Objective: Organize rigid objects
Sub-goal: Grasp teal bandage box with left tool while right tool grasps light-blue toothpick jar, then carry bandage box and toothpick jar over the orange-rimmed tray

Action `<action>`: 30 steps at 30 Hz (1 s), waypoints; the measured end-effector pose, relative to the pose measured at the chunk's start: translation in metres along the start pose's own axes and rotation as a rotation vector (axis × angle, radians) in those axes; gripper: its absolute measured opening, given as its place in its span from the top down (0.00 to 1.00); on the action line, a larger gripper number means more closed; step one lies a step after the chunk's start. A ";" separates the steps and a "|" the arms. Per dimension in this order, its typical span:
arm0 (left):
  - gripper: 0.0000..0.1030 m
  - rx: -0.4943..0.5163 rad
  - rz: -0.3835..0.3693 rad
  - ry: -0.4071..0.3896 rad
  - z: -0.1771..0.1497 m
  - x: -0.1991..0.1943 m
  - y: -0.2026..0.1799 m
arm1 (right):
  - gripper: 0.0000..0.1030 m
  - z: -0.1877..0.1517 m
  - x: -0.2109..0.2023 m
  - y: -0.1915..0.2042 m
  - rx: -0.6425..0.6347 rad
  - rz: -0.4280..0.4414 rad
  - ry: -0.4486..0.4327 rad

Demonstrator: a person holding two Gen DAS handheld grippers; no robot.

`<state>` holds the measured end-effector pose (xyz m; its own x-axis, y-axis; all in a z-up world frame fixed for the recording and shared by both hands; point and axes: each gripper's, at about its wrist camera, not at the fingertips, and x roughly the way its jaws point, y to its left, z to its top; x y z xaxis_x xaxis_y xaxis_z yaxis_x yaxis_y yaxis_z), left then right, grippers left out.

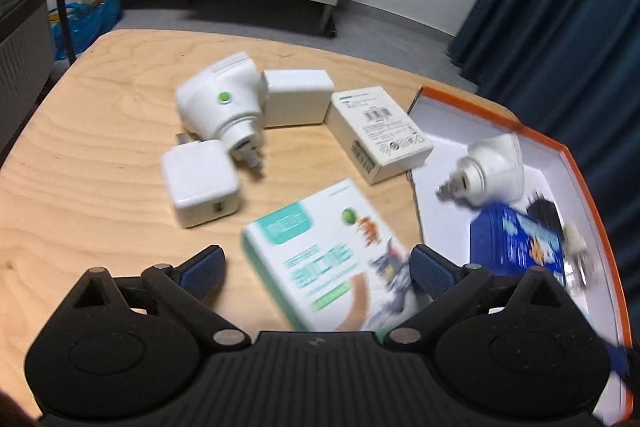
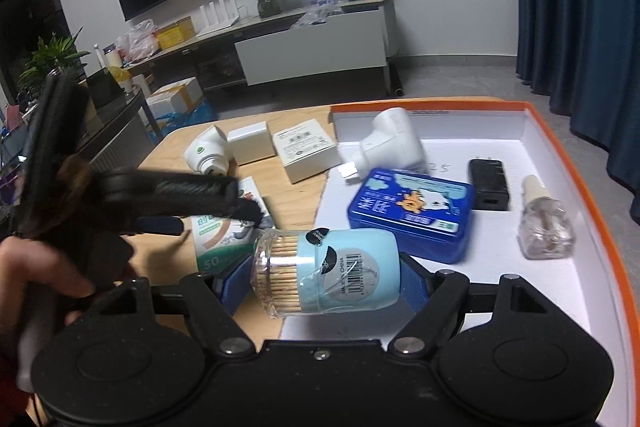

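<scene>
Held a round jar of toothpicks (image 2: 326, 273) sideways in the right gripper (image 2: 326, 279): clear plastic at the stick end, pale blue sleeve with a barcode sticker at the other, blue ribbed pads pressed to both ends. Hung over the seam where the wooden table (image 1: 100, 155) met the shallow white tray with the orange rim (image 2: 568, 163).

Spread the left gripper (image 1: 316, 267) wide and gripped nothing; flanked a flat white-and-teal cardboard box (image 1: 328, 259), which lay on the table between the blue pads, blurred, contact impossible to judge.

Counted on the bare wood, beyond that box, four things:
- one bulky white plug adapter with a green button (image 1: 218, 99), tipped on its side, prongs toward the camera
- one rounded white cube charger (image 1: 200, 183), glossy, just in front of the adapter
- one plain white block (image 1: 298, 97), touching the adapter
- one cream carton with a barcode (image 1: 376, 131), its corner at the tray's edge

Counted in the tray, four:
- one white plug adapter (image 2: 394, 141)
- one blue tin with cartoon print (image 2: 410, 213), rounded corners
- one black rectangular charger (image 2: 490, 185)
- one small clear bottle with a pale neck (image 2: 544, 223), lying on its side
</scene>
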<state>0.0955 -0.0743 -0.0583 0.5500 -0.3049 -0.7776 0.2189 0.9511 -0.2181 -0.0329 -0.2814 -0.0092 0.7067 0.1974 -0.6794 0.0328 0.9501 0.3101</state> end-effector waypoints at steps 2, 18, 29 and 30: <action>0.00 0.027 0.051 0.003 0.000 0.008 -0.013 | 0.12 0.000 -0.004 -0.002 0.007 -0.001 -0.007; 0.31 0.175 0.076 -0.111 -0.030 -0.057 -0.003 | 0.12 -0.003 -0.026 -0.004 0.027 -0.006 -0.061; 0.31 0.193 -0.023 -0.177 -0.049 -0.100 -0.044 | 0.12 -0.008 -0.067 -0.008 0.035 -0.054 -0.118; 0.31 0.197 -0.029 -0.179 -0.051 -0.099 -0.047 | 0.12 -0.009 -0.071 -0.011 0.040 -0.062 -0.124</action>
<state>-0.0097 -0.0862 -0.0012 0.6708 -0.3529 -0.6523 0.3800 0.9188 -0.1064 -0.0897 -0.3033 0.0297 0.7843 0.1047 -0.6115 0.1055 0.9488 0.2977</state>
